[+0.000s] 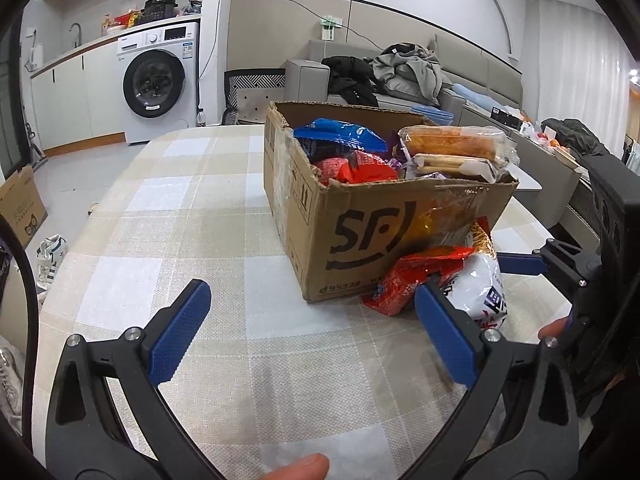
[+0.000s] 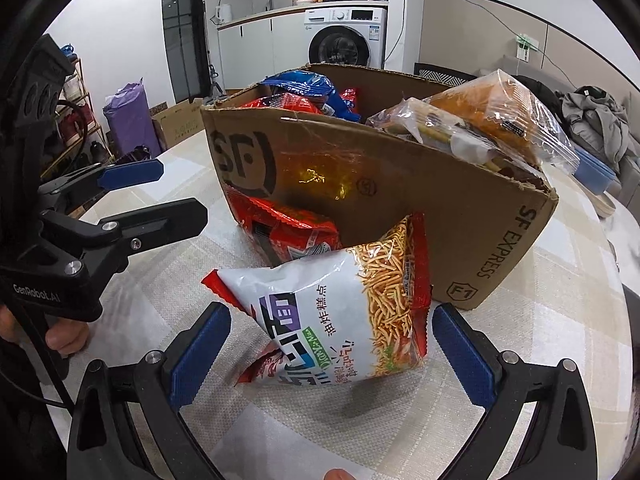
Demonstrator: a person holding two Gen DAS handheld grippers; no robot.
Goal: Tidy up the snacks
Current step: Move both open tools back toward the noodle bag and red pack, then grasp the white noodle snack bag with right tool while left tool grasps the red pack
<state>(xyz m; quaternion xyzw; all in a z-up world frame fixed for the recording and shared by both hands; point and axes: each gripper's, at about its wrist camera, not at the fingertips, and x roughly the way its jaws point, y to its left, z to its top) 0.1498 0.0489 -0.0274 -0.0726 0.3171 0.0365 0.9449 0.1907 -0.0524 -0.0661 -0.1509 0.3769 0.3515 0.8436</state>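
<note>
**Right gripper lined up on the white bag**

The white bag [image 2: 332, 316] leans on the desk [image 2: 304, 432] against the front wall of the box [image 2: 472, 216], its lower end toward the right gripper [image 2: 330, 346]. The bag sits between the two blue fingers [image 2: 200, 354], which stand wide apart. Neither finger appears to touch it, though the left one is close to the bag's lower corner.

The long axis of the bag runs on a diagonal, from the near-left corner by the fingers up and away to the right, where the top edge rests on the box wall. The printed face points up and toward the camera. A red bag [image 2: 292, 232] lies behind it, also against the box.

The left gripper [image 1: 308, 334] is likewise wide open and holds nothing. It hovers over bare desk, with the white bag [image 1: 480, 288] beyond its right finger and off to that side. The right gripper is therefore the nearer one.

Judgement: the next move is a closing of the right fingers across the short axis of the bag, then a lift into the box, which is already heaped with snacks [image 2: 304, 92]. The puffed, slippery film may slide out of a shallow grip.
</note>
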